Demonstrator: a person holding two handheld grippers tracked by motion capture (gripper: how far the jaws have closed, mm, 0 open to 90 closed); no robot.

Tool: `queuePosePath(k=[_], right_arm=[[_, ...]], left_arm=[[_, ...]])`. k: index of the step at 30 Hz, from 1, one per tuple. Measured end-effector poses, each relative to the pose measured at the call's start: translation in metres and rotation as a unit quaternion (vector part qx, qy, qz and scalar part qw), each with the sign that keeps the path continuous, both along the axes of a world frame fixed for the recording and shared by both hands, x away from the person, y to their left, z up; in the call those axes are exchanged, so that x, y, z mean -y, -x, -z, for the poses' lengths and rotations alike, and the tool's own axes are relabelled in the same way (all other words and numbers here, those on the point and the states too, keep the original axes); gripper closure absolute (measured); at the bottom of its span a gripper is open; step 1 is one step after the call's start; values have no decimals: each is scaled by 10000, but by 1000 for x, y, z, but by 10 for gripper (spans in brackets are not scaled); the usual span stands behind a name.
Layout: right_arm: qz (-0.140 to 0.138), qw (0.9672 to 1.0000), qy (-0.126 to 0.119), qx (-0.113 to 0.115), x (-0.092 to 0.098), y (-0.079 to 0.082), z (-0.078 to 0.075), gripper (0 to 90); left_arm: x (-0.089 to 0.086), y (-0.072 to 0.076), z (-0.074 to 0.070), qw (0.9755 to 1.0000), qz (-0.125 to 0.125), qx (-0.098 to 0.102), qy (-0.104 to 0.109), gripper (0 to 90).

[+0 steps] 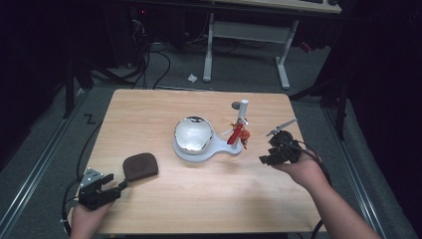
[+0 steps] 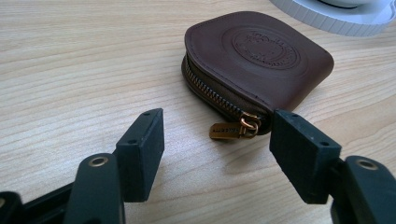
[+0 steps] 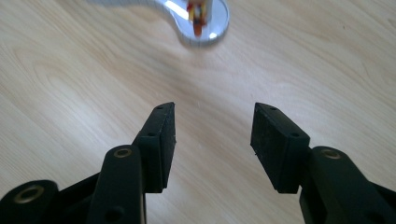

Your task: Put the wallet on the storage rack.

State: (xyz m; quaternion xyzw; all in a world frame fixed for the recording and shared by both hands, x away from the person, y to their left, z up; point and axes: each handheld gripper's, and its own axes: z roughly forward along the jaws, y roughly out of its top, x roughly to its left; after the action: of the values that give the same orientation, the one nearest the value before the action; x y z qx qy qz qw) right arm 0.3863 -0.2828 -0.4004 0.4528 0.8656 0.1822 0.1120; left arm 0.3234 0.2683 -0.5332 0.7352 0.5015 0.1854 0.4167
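Note:
A brown leather zip pouch (image 1: 140,166) lies on the wooden table (image 1: 149,109) at the front left. In the left gripper view the pouch (image 2: 261,58) sits just beyond the jaws, its brass zip pull (image 2: 233,129) facing me. My left gripper (image 1: 115,186) rests open beside it, nothing between its pads. A white stand (image 1: 195,151) holds a shiny bowl (image 1: 193,133) and a post (image 1: 243,112) with a red piece (image 1: 235,133) hanging on it. My right gripper (image 1: 265,158) hovers right of the stand, open and empty; its jaws (image 3: 212,126) stand apart over bare wood.
A small dark disc (image 1: 235,105) lies behind the post. The stand's rounded end (image 3: 205,28) shows at the top of the right gripper view. A white desk frame (image 1: 246,45) and cables stand on the floor beyond the table.

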Motion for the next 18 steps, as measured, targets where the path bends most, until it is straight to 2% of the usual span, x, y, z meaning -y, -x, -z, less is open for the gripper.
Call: queuePosePath(k=[2,6,8,16,18], right_arm=[[-78,9998,155,49,1,11,7,507],[-117,9994,236,232,4,31,22,464],[-84,9994,131,321,6,41,31,419],[104,9979,-457,445,18,67,70,384],[194,9966,-531,598,19,73,79,375]], left_arm=[[0,0,0,10000,-1,-4,1,356],[1,1,-1,10000,-10,7,33,353],[0,1,-1,10000,-14,13,33,354],[1,2,-2,10000,-39,54,-4,354],[2,2,-1,10000,-29,56,-26,354]])
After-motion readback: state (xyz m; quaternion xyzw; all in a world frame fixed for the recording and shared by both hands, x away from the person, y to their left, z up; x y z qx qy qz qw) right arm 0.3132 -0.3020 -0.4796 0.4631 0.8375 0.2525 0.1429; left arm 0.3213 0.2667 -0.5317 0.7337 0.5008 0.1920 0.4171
